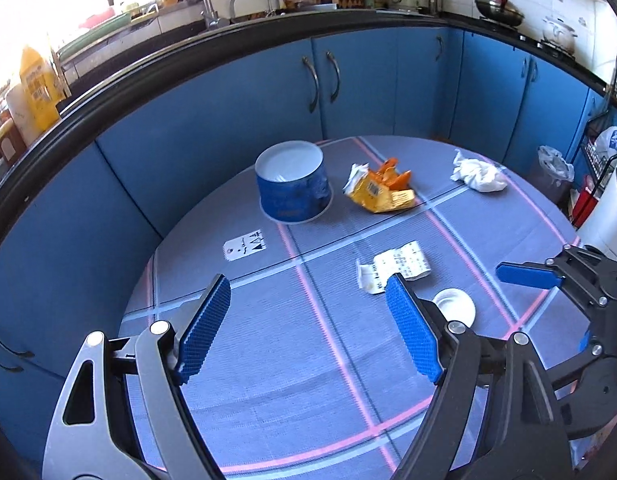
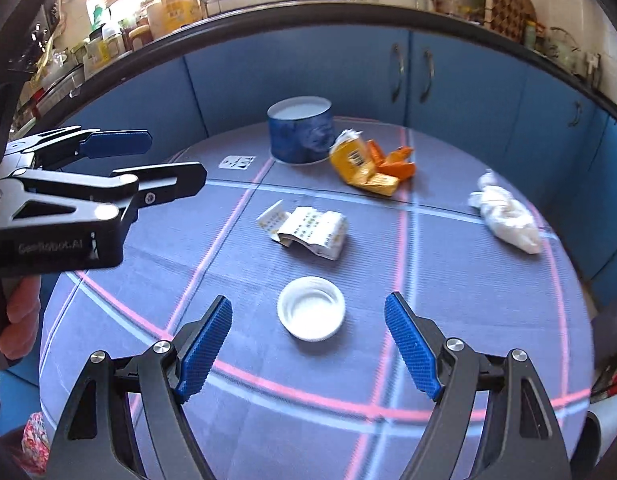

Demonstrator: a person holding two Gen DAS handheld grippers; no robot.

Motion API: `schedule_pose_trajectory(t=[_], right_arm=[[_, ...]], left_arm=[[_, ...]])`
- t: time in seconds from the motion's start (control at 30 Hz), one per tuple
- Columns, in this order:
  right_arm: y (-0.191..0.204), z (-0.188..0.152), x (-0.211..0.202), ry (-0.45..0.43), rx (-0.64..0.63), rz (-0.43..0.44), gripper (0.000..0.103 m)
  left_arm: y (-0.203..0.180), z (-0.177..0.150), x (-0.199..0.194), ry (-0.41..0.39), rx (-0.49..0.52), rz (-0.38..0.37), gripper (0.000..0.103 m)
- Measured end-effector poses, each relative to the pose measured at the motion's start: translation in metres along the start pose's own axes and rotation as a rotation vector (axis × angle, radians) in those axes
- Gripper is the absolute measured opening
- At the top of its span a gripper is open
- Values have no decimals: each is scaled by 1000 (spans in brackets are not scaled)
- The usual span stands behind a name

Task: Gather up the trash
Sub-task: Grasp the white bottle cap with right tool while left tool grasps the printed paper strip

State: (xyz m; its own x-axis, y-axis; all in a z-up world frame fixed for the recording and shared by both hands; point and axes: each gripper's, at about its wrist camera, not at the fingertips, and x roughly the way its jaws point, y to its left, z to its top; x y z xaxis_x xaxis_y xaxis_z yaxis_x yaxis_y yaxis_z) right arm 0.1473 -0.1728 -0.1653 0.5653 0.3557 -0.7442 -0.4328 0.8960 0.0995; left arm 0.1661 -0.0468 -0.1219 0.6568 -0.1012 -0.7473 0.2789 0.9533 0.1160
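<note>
Left gripper (image 1: 308, 326) spread wide, empty, above the tablecloth (image 1: 268, 380); crumpled receipt (image 1: 394, 270) just past its right finger, blue tub (image 1: 294, 186) farther ahead.
Right gripper (image 2: 308, 348) likewise agape and empty; white cap (image 2: 311, 308) just ahead between the fingers, untouched.

Crumpled receipt (image 2: 308, 232), yellow-orange wrapper (image 2: 368, 164), white tissue wad (image 2: 504, 216), upturned white cap (image 2: 311, 308), blue tub (image 2: 300, 130)
</note>
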Motion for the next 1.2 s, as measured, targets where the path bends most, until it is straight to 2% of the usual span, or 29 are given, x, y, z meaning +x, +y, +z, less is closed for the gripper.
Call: schedule_pose_trajectory(t=[0.27,0.3,0.37,0.4,0.6,0.93,1.03,1.07,1.17,1.2], right_arm=[[9,-1,29,60,-34,-31,76],[9,-4,30,63,-42,-46,73],[10,-5,26,52,-65,-51,52],[8,-5,23,53,-64,-55,39],[-19,-7,5,31,-38,-119,39],[-74,-9,-26,-8,25,-244,39],[-86,-11,-31,-13,44,-259,39],[-89,-12,-32,-13,49,-262,39],[-96,-12,-31,-15,63,-262,39],[-97,-13,-31,-17,68,-260,39]], left_arm=[[12,-2,21,29,-24,-11,80],[13,-2,23,33,-29,-14,80],[15,-2,28,39,-35,-19,80],[14,-1,30,44,-39,-23,80],[0,3,40,56,-32,-54,80],[-59,25,61,79,20,-152,80],[-68,29,70,84,17,-131,78],[-69,30,73,93,10,-134,74],[-66,27,87,152,-12,-151,42],[-65,26,89,158,-16,-157,42]])
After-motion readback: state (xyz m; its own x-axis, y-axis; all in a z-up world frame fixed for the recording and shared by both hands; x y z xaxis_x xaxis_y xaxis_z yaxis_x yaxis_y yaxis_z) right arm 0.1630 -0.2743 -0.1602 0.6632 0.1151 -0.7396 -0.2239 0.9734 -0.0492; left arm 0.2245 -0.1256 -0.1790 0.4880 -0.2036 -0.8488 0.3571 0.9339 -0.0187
